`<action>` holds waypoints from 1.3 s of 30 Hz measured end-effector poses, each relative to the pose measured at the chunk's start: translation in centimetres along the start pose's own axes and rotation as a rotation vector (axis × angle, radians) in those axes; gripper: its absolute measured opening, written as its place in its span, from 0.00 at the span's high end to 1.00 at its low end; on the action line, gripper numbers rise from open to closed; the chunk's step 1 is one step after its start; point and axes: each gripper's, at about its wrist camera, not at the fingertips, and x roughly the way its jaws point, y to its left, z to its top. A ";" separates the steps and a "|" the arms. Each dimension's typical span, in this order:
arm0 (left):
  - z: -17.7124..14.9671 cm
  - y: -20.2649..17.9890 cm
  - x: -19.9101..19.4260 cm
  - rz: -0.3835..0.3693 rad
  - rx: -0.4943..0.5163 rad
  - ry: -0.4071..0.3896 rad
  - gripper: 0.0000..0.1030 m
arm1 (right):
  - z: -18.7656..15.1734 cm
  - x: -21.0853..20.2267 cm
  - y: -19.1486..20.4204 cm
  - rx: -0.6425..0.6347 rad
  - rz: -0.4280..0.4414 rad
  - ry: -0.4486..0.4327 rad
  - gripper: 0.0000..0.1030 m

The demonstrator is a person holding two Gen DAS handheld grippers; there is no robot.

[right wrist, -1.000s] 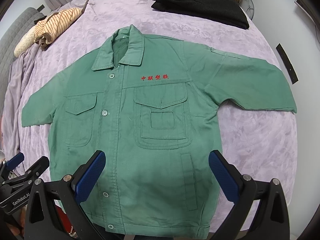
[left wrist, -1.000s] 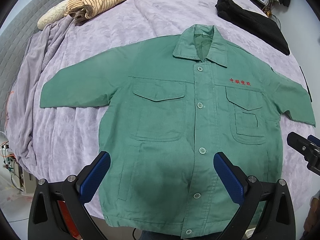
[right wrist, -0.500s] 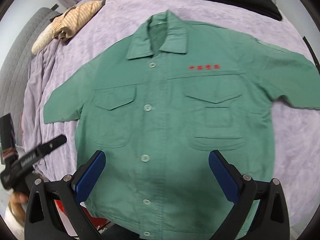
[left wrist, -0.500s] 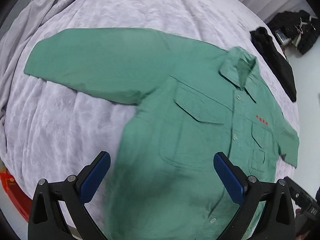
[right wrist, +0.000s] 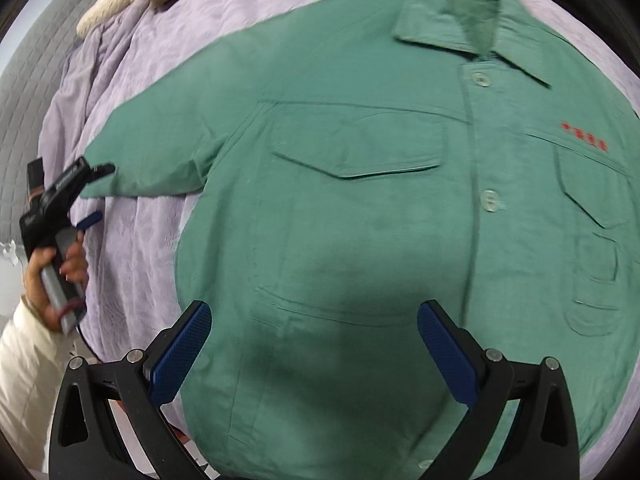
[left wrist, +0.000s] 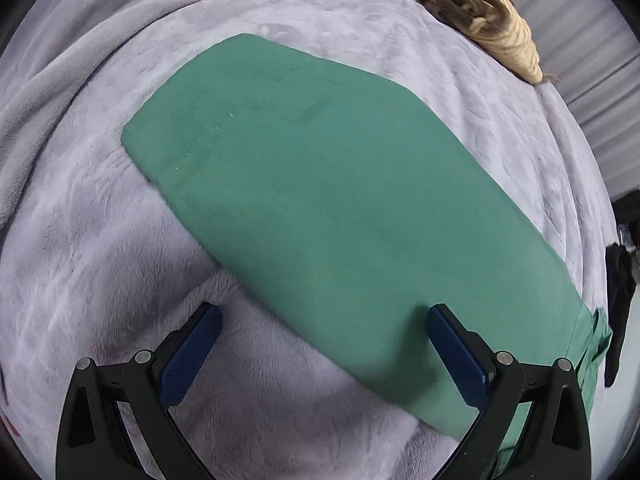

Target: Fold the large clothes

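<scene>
Green jacket [right wrist: 360, 208] lies flat, front up, on the lilac blanket [left wrist: 100, 280], collar [right wrist: 472, 24] away from the right gripper [right wrist: 314, 346], which hangs over its lower front, jaws wide apart. Left gripper [left wrist: 324, 348], also spread, sits at the sleeve [left wrist: 320, 200], which runs up-left, cuff far from its fingers.

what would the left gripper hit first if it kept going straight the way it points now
Most likely the green jacket's sleeve. The left gripper is open and aimed along the purple blanket, with the sleeve lying flat right ahead, its edge already between the fingers. Depth is unclear, so it might brush the blanket first.
</scene>
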 end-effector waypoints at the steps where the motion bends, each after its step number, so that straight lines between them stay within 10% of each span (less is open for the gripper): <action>1: 0.4 0.4 0.2 -0.010 -0.019 -0.013 0.09 | 0.1 0.5 0.6 -0.014 -0.003 0.005 0.00; 3: 1.0 0.8 -0.2 -0.027 -0.032 -0.054 0.35 | 0.2 1.2 1.6 -0.033 -0.007 0.011 0.00; 5: 1.4 0.8 -0.4 -0.102 -0.023 -0.059 0.95 | 0.3 1.6 2.3 -0.043 -0.009 0.013 0.00; 13: 1.6 -5.4 -5.9 -0.304 0.151 -0.154 0.97 | -0.1 0.6 1.8 -0.027 -0.002 -0.046 0.00; 23: -8.9 -28.5 -12.7 -0.554 0.672 -0.144 0.97 | 0.3 -4.8 -5.4 0.078 0.004 -0.198 0.00; 28: -19.3 -37.9 -8.3 -0.491 0.908 -0.020 0.97 | -0.8 -7.4 -13.0 0.218 -0.040 -0.261 0.01; 33: -28.0 -39.9 -2.2 -0.210 1.108 0.040 0.97 | -3.0 -7.2 -19.6 0.338 -0.086 -0.247 0.01; 36: -30.0 -38.8 -0.3 -0.099 1.164 0.033 0.60 | -3.9 -6.7 -22.1 0.377 -0.094 -0.228 0.01; 38: -30.3 -38.3 -0.9 -0.103 1.164 -0.003 0.10 | -4.2 -6.8 -23.0 0.378 -0.104 -0.229 0.01; 39: -30.3 -38.2 -1.3 -0.107 1.167 -0.007 0.07 | -4.2 -7.0 -23.3 0.374 -0.104 -0.233 0.01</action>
